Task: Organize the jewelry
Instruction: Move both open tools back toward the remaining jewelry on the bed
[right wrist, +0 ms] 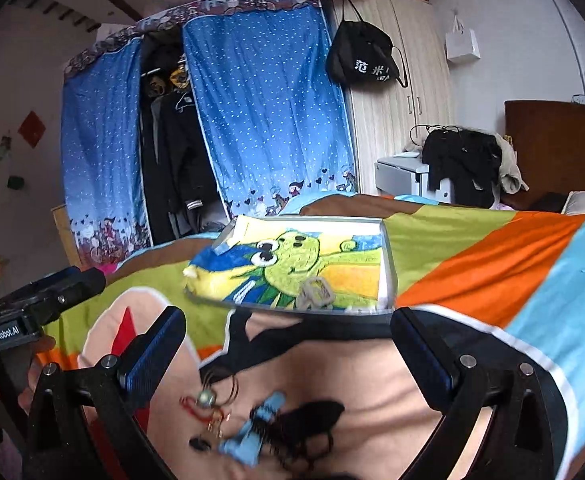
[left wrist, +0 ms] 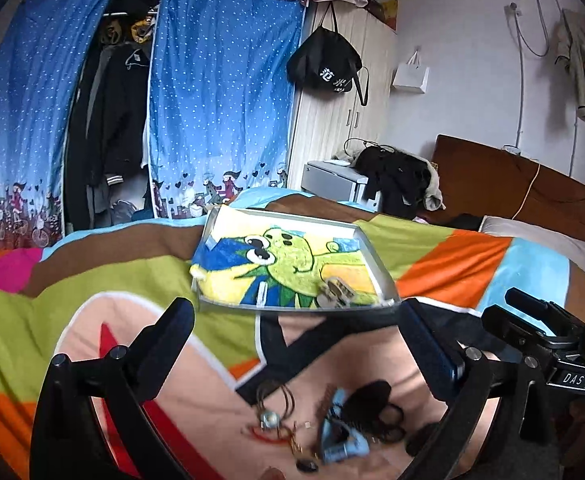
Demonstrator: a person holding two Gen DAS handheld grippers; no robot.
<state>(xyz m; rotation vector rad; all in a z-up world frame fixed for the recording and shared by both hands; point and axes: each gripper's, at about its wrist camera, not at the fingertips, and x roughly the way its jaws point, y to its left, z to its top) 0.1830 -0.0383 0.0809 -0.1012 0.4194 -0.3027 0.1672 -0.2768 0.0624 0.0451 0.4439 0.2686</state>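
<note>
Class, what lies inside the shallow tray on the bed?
The tray holds a cartoon-print towel with one pale hair clip on it. The towel hides the tray's floor.

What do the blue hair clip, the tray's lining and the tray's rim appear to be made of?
Blue hair clip: probably plastic, smooth and evenly coloured. Tray's lining: seemingly a fuzzy printed towel, its edge drooping over the side. Tray's rim: thin, stiff and pale grey, perhaps metal or card; unclear.

Blue dotted curtains (left wrist: 224, 92) hang partly open over dark clothes (left wrist: 112, 120). A black bag (right wrist: 362, 62) hangs on the wardrobe (right wrist: 404, 92). Dark clothing, possibly a jacket (left wrist: 396, 176), lies beside the headboard (left wrist: 504, 184).
</note>
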